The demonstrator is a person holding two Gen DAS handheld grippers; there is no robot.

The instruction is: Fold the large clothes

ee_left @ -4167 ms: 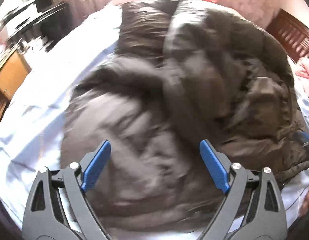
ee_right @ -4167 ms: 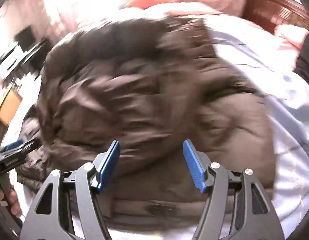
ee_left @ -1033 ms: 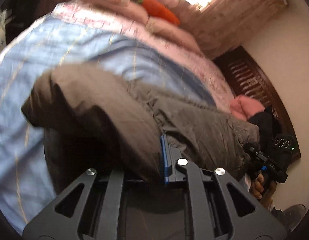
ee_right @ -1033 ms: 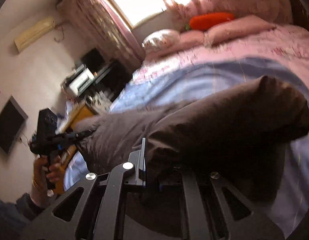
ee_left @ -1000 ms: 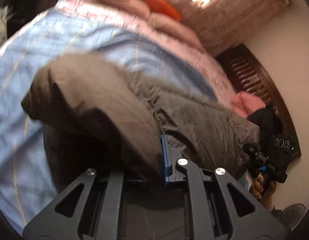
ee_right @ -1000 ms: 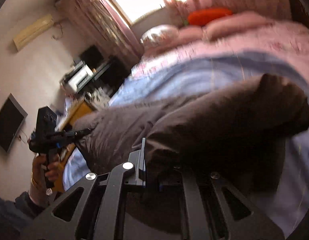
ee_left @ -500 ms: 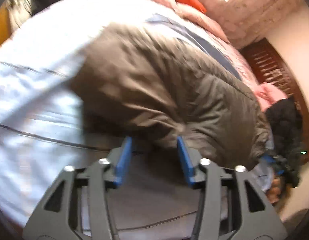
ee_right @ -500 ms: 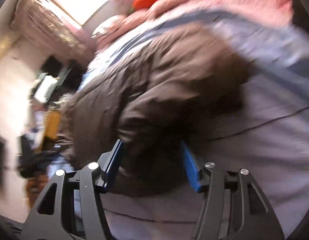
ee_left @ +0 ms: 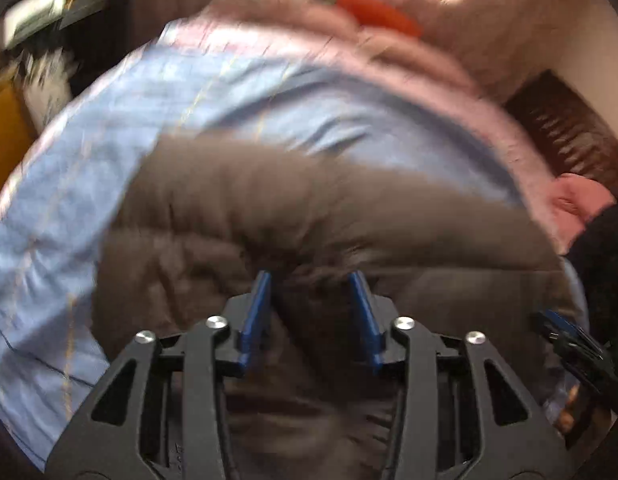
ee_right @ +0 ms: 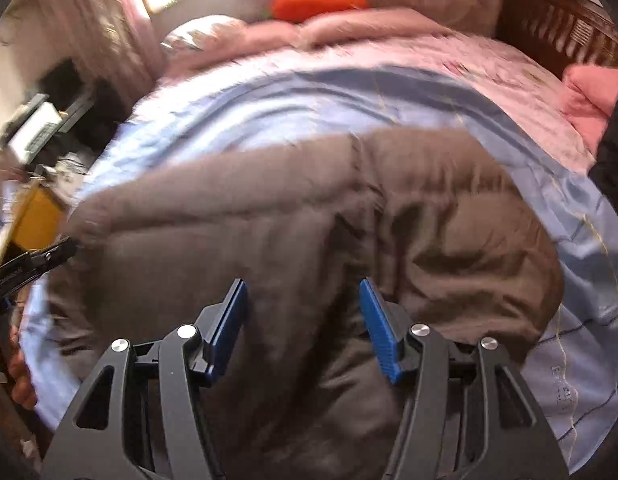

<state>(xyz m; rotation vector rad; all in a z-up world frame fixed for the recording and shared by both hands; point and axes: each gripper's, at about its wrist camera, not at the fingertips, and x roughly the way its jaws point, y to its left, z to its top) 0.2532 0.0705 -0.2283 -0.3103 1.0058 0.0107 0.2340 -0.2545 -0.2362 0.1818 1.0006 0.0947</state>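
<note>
A large brown puffer jacket (ee_left: 293, 208) lies folded over on the blue bed sheet (ee_left: 109, 128); it also shows in the right wrist view (ee_right: 309, 208). My left gripper (ee_left: 311, 280) is open, its blue pads apart just above the jacket's near edge. My right gripper (ee_right: 303, 286) is open, pads wide apart over the jacket's near part. The right gripper shows at the right edge of the left wrist view (ee_left: 569, 340). The left gripper shows at the left edge of the right wrist view (ee_right: 33, 264). Both views are motion-blurred.
A pink quilt (ee_right: 429, 52) and an orange carrot-shaped pillow (ee_right: 317, 4) lie at the bed's far end. A dark wooden headboard (ee_right: 561, 32) stands at the right. A yellow cabinet (ee_right: 33, 220) and a dark desk (ee_right: 69, 92) stand to the left.
Both grippers were shut on the jacket and holding it up a second ago. They have since opened and let go, and the jacket now lies folded on the sheet.
</note>
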